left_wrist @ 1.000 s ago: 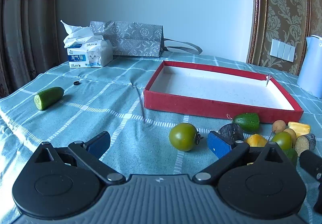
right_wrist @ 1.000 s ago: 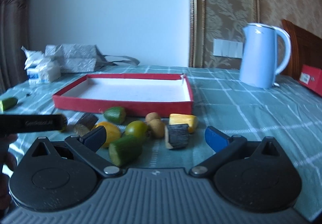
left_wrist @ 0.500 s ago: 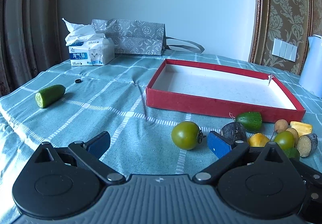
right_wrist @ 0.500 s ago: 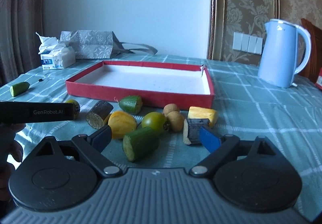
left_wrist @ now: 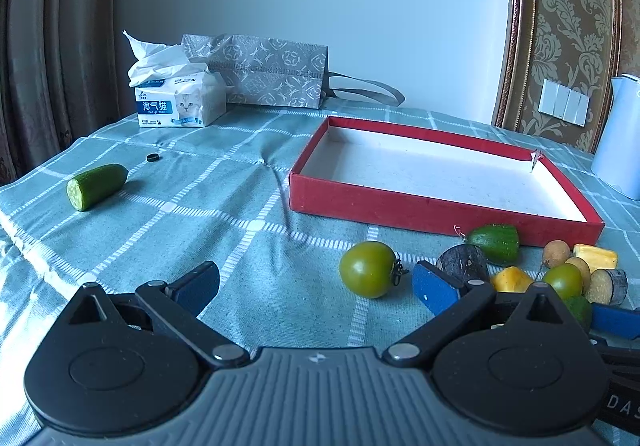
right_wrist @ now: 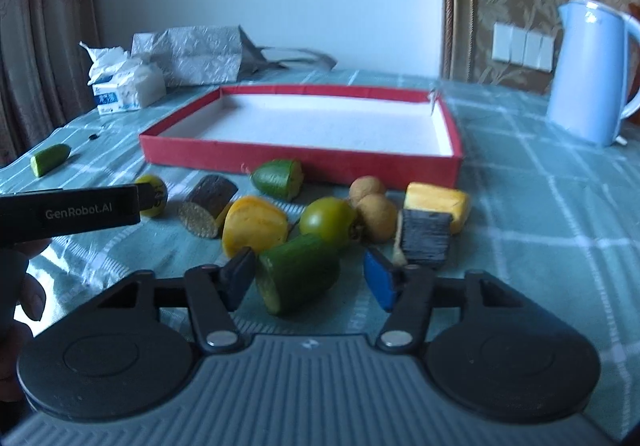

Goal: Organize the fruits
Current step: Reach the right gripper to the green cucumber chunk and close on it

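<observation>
A red tray with a white floor stands on the checked cloth; it also shows in the right wrist view. A cluster of fruit pieces lies in front of it. My right gripper is open with its jaws on either side of a green cucumber piece, not closed on it. My left gripper is open and empty, low over the cloth, with a green tomato just ahead to its right. A second cucumber piece lies far left.
Near the right gripper lie a yellow piece, a green tomato, a dark cut piece and two longans. A tissue pack and grey bag stand at the back. A blue kettle stands right.
My right gripper has moved forward and down to the fruit cluster, and its jaws have narrowed around the green cucumber piece. The left gripper has barely moved.
</observation>
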The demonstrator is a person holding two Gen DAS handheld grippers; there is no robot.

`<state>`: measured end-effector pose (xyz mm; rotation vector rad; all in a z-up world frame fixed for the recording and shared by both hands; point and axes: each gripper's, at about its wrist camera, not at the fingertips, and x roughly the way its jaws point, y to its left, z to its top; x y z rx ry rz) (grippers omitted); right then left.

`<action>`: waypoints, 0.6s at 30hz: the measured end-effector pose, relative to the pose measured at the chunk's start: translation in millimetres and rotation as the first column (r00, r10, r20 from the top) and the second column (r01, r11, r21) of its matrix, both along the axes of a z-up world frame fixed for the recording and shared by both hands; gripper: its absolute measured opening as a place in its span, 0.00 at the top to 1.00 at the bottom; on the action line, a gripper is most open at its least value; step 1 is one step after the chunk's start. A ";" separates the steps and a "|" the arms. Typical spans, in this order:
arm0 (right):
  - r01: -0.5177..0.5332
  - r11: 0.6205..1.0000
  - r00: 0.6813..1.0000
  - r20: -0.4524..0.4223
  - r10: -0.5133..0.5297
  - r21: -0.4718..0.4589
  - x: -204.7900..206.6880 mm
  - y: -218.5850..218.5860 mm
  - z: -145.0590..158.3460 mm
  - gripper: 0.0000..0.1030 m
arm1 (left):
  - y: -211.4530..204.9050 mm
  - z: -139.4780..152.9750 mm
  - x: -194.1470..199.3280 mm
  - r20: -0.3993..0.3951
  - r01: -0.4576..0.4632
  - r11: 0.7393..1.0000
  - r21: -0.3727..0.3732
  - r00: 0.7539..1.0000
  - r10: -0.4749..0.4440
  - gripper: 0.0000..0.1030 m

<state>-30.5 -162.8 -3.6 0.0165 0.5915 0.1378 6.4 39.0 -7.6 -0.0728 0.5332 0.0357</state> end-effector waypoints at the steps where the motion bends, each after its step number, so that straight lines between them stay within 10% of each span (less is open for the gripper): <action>1: -0.010 1.000 1.000 -0.003 0.010 -0.001 0.2 0.8 -0.3 0.53 | 0.1 -0.2 0.2 -0.002 0.000 1.000 -0.001 1.000 0.000 0.00; 18: -0.036 0.999 0.999 0.002 0.036 0.001 1.9 4.7 0.6 0.68 | 2.2 0.3 -2.2 -0.005 0.024 1.000 -0.005 1.000 -0.024 0.00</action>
